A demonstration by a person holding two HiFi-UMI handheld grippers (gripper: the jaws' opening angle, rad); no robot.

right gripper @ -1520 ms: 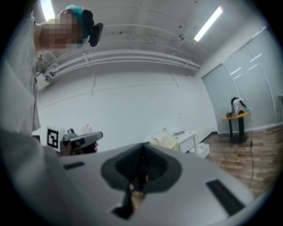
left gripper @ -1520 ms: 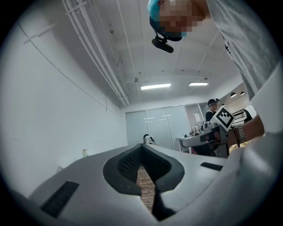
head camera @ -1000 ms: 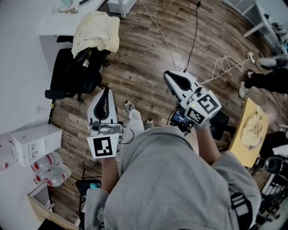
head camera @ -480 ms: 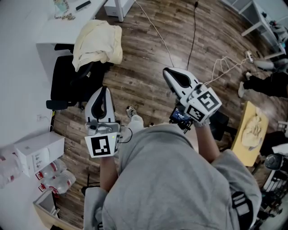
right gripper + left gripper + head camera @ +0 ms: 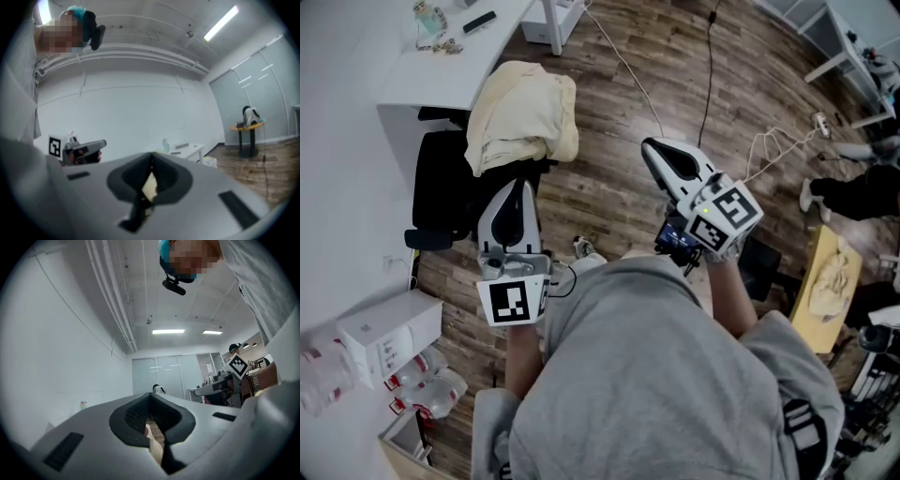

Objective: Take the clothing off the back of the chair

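We hold both grippers out front, left gripper (image 5: pixel 521 187) and right gripper (image 5: pixel 651 150), jaws together with nothing in them. Just past the left one, the cream clothing (image 5: pixel 523 117) is draped over the black chair (image 5: pixel 441 192) by the white table (image 5: pixel 441 70).

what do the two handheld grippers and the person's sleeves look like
Both the left gripper and right gripper are white, tapered shells with dark ribbed jaw linings. Each carries a cube of black-and-white square markers at the back. The person wears a grey top.
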